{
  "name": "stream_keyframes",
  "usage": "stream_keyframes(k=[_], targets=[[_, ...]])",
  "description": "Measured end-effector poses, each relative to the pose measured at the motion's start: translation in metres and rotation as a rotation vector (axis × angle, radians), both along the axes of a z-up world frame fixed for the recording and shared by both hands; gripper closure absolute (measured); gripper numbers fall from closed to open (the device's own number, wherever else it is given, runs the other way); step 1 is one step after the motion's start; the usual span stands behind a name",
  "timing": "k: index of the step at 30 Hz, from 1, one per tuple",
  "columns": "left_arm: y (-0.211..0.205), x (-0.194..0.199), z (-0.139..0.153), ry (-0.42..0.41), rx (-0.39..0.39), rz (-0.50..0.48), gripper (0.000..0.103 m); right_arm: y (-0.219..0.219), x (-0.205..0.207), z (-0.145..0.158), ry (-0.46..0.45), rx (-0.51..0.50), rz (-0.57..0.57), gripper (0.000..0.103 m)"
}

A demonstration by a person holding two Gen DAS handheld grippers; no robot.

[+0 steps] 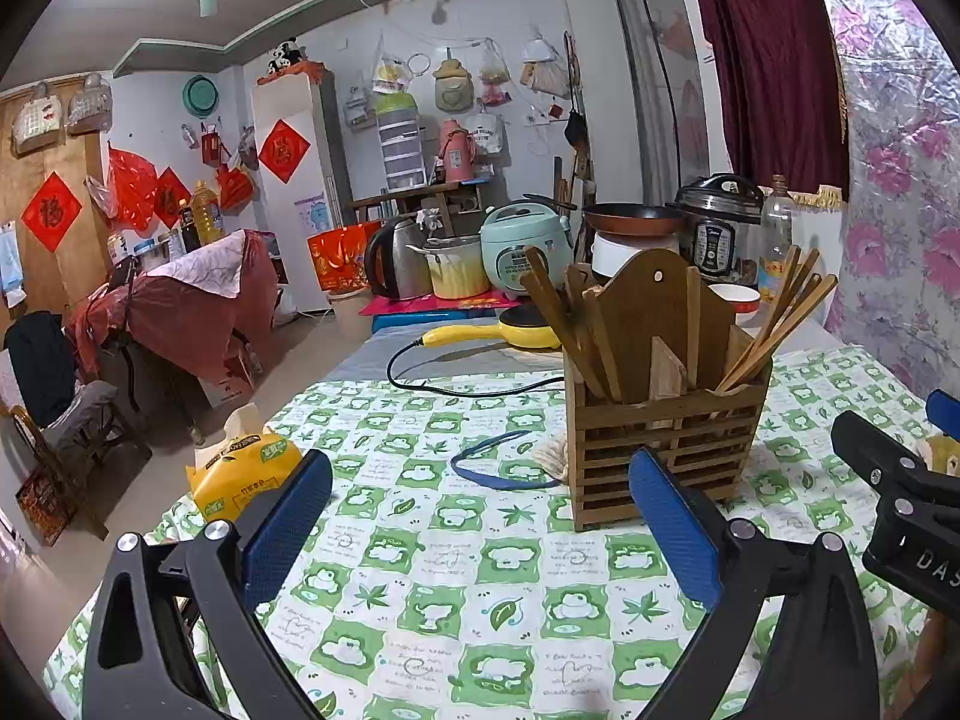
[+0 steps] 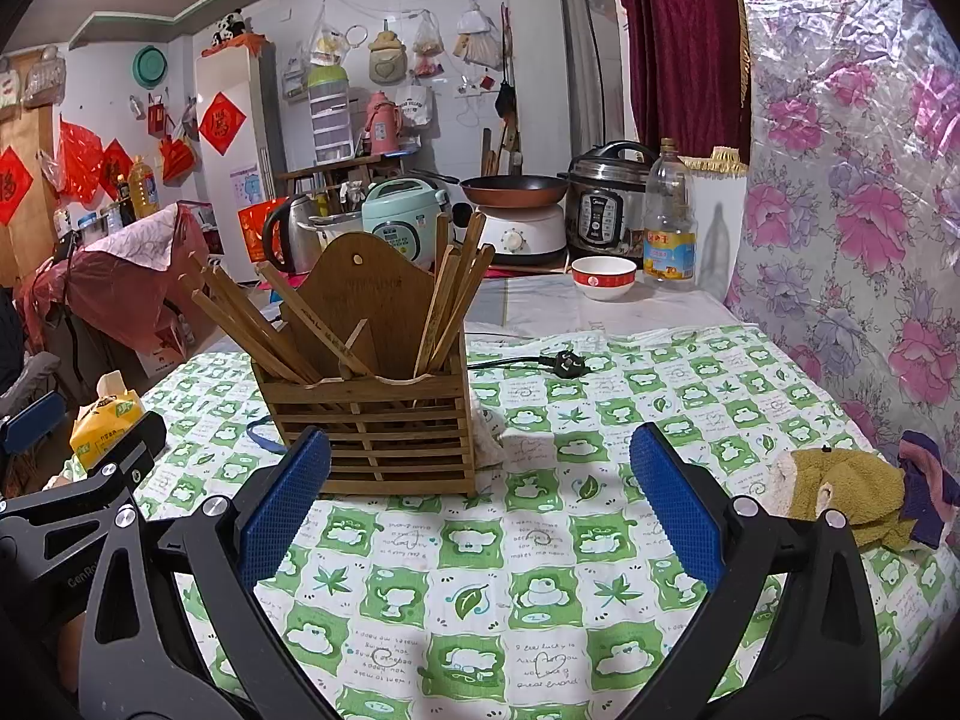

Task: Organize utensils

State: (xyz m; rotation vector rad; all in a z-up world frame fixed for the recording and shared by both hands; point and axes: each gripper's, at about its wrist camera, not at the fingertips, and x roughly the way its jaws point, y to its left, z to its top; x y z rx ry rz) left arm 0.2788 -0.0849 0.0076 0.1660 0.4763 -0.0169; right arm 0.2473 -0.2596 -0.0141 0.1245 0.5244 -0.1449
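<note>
A slatted wooden utensil holder (image 1: 663, 444) (image 2: 375, 420) stands upright on the green frog-pattern tablecloth (image 1: 480, 570) (image 2: 540, 570). Several wooden chopsticks (image 1: 774, 324) (image 2: 288, 324) lean out of its left and right compartments. My left gripper (image 1: 480, 516) is open, low over the cloth just short of the holder, with nothing between its blue pads (image 1: 672, 516). My right gripper (image 2: 480, 504) is open too, its left pad (image 2: 282, 504) close by the holder's front corner. Each gripper shows at the other view's edge: the right gripper's body (image 1: 900, 480) and the left gripper's body (image 2: 90, 480).
A blue band (image 1: 498, 462) and a yellow tissue pack (image 1: 240, 468) lie left of the holder. Crumpled cloths (image 2: 852, 492) sit at right. Behind are a yellow pan with black cord (image 1: 498, 333), a plug (image 2: 564, 363), a red-and-white bowl (image 2: 603, 276), a bottle (image 2: 669, 222) and cookers.
</note>
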Motion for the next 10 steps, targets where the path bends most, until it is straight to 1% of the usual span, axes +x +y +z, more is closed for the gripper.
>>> stream_keyframes(k=[10], targets=[[-0.0028,0.0016,-0.0027,0.008,-0.004,0.012,0.006,-0.0006,0.0000,-0.0002,0.000,0.001,-0.001,0.006]])
